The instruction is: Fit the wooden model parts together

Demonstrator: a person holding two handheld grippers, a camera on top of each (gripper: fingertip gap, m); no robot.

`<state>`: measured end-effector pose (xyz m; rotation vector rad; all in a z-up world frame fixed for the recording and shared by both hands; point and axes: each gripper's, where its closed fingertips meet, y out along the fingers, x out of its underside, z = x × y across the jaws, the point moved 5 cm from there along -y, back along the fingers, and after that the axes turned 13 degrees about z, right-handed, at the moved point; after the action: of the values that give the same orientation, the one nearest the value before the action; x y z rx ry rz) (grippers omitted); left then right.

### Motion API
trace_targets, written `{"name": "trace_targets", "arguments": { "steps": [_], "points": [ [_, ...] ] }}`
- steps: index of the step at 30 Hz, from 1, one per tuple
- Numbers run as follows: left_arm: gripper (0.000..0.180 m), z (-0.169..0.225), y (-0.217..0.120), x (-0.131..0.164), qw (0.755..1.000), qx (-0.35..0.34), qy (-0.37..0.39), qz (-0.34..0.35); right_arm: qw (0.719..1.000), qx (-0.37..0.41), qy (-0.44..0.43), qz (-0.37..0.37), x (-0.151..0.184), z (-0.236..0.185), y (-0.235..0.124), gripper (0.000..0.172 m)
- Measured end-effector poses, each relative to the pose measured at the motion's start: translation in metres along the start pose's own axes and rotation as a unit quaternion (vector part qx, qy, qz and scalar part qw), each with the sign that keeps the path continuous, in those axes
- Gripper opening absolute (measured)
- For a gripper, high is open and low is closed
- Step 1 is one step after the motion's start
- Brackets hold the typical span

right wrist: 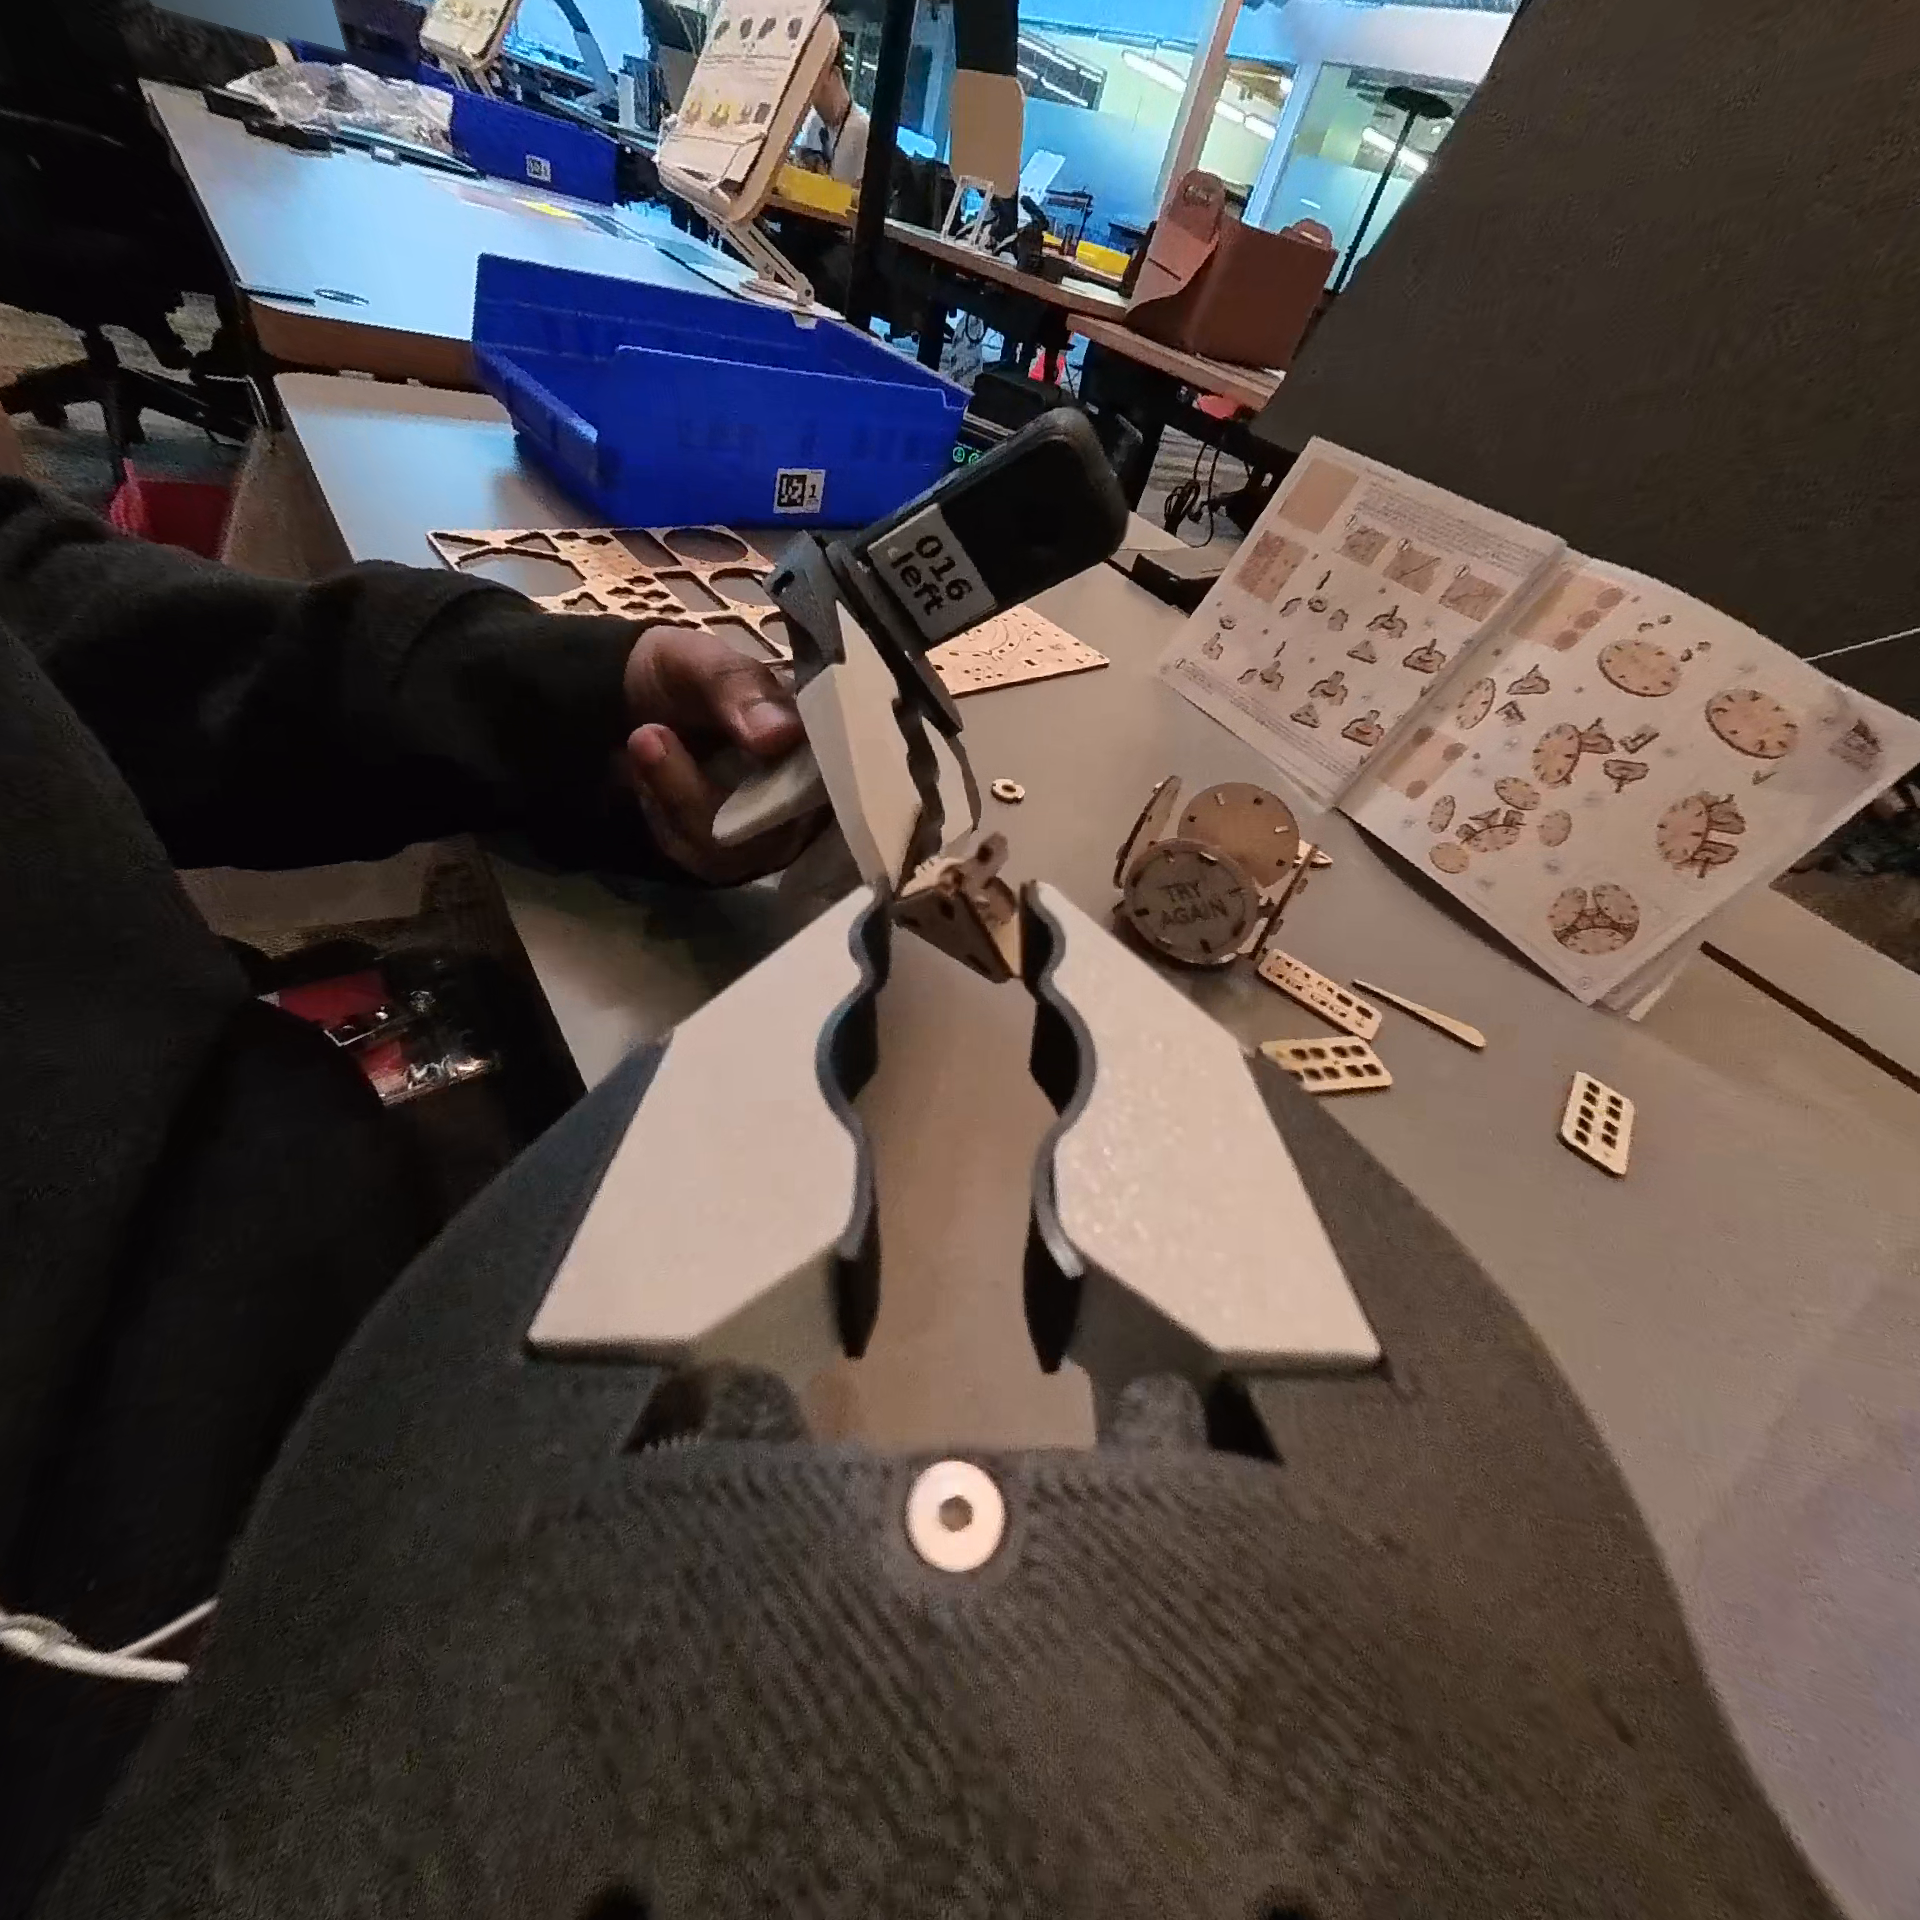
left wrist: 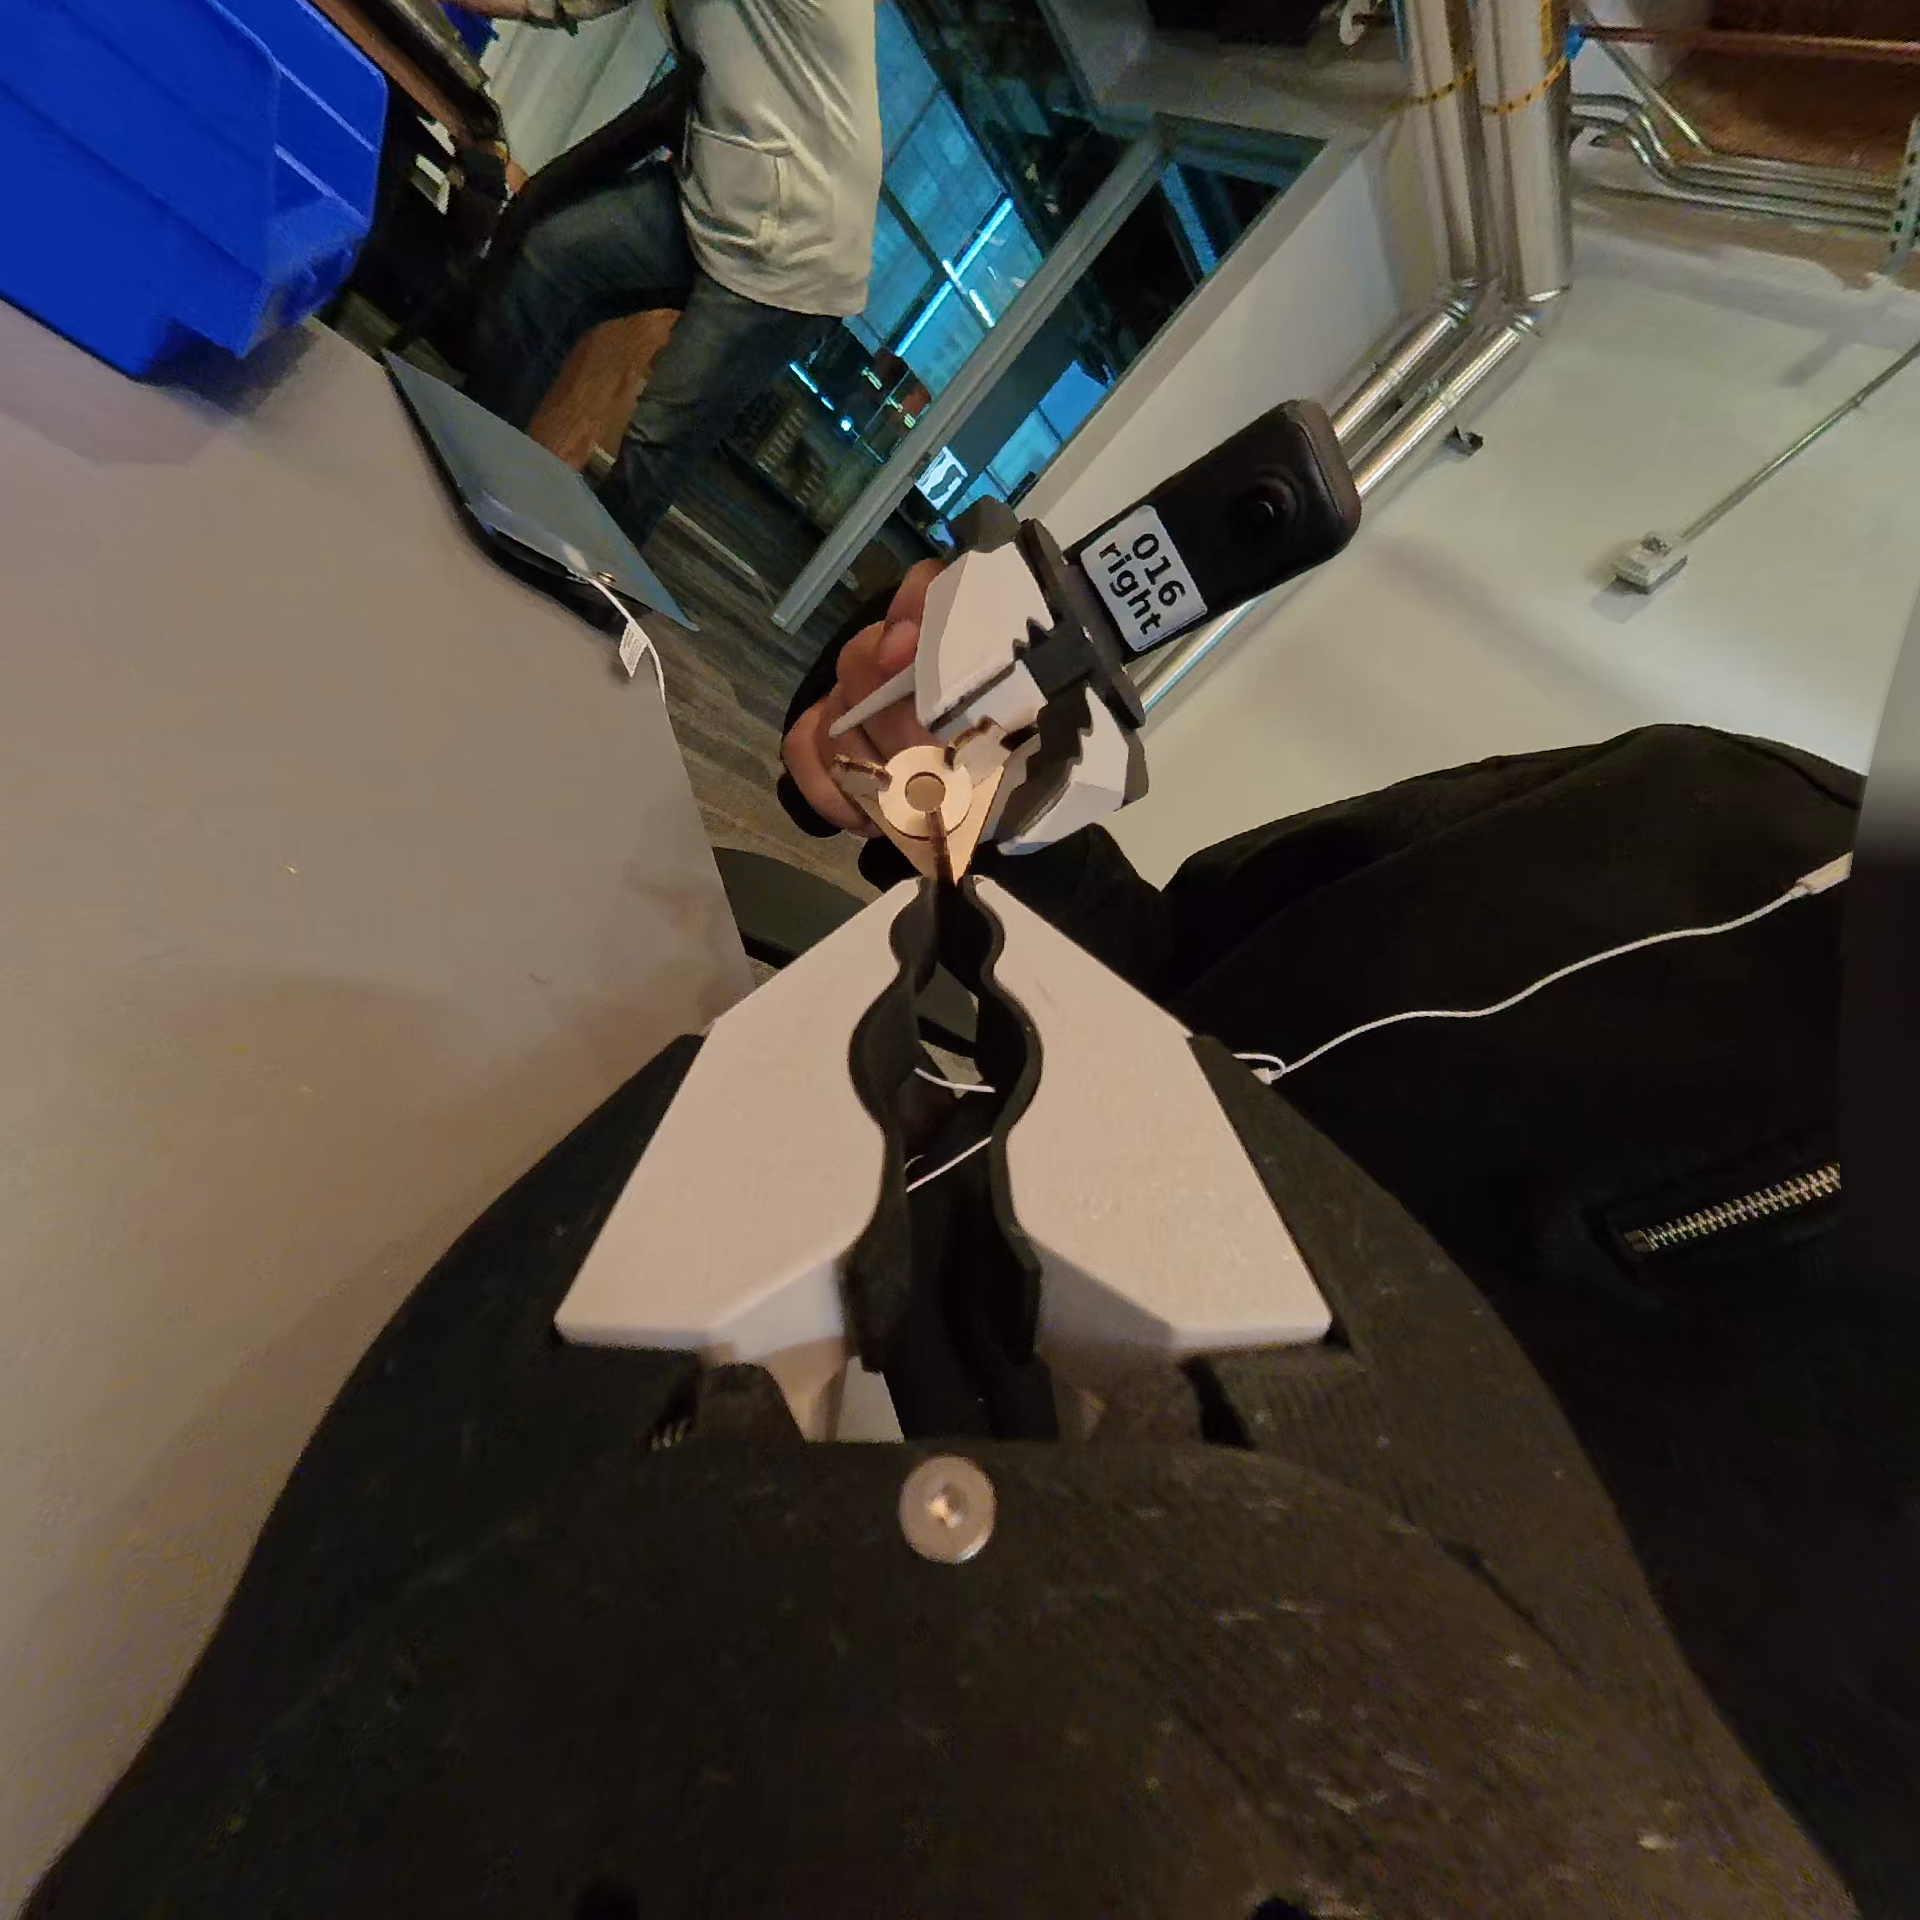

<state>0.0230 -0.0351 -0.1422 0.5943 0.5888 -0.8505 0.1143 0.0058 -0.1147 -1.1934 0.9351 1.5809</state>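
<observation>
A small wooden triangular piece with a round disc on its face (left wrist: 920,795) is held in the air between both grippers. My left gripper (left wrist: 945,885) is shut, its tips pinching a thin tab at the piece's lower corner. In the right wrist view it (right wrist: 940,831) comes down from above onto the piece (right wrist: 951,914). My right gripper (right wrist: 961,920) has the piece between its fingertips, and both pads touch its sides. The left wrist view shows it (left wrist: 997,743) gripping the piece's upper right corner. A person's hand holds each gripper.
On the grey table (right wrist: 1351,1351) lie a round wooden assembly (right wrist: 1205,883), slotted wooden strips (right wrist: 1325,1065), a wooden stick (right wrist: 1418,1013), a small ring (right wrist: 1006,792), an open instruction booklet (right wrist: 1558,748), cut-out wooden sheets (right wrist: 623,582) and a blue bin (right wrist: 727,416). Left and right tips are no more than a few centimetres apart.
</observation>
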Motion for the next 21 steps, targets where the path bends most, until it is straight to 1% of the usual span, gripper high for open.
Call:
{"name": "trace_targets", "arguments": {
  "steps": [2, 4, 8, 11, 15, 16, 18, 20, 21],
  "points": [
    [0.000, 0.000, 0.000, 0.001, 1.000, -0.001, 0.001, -0.002, 1.000, -0.001, -0.009, -0.006, 0.002, -0.002, 0.001, 0.020],
    [0.000, -0.001, 0.000, 0.001, 1.000, -0.005, 0.003, -0.004, 1.000, 0.000, -0.018, -0.008, 0.003, -0.002, 0.002, 0.012],
    [0.000, 0.000, 0.000, -0.001, 1.000, -0.005, 0.014, 0.004, 1.000, 0.003, -0.017, -0.001, 0.003, -0.002, 0.002, 0.012],
    [0.000, -0.002, 0.000, -0.001, 0.999, -0.021, 0.033, 0.003, 1.000, 0.007, -0.021, -0.001, 0.006, -0.001, 0.002, 0.011],
    [0.000, -0.012, -0.001, 0.001, 0.995, -0.075, 0.065, -0.012, 0.998, 0.011, -0.037, -0.039, 0.019, 0.000, 0.001, 0.012],
    [0.000, -0.017, -0.002, 0.003, 0.992, -0.096, 0.075, -0.021, 0.998, 0.010, -0.044, -0.054, 0.024, 0.000, 0.000, 0.013],
    [0.000, -0.031, -0.005, 0.008, 0.977, -0.170, 0.112, -0.056, 0.993, 0.006, -0.061, -0.097, 0.037, 0.000, -0.001, 0.015],
    [0.000, -0.035, -0.002, 0.013, 0.970, -0.190, 0.125, -0.083, 0.986, 0.011, -0.087, -0.143, 0.051, 0.003, -0.004, 0.033],
    [0.000, -0.038, -0.002, 0.014, 0.966, -0.206, 0.126, -0.093, 0.982, 0.011, -0.101, -0.159, 0.056, 0.005, -0.006, 0.036]
  ]
}}
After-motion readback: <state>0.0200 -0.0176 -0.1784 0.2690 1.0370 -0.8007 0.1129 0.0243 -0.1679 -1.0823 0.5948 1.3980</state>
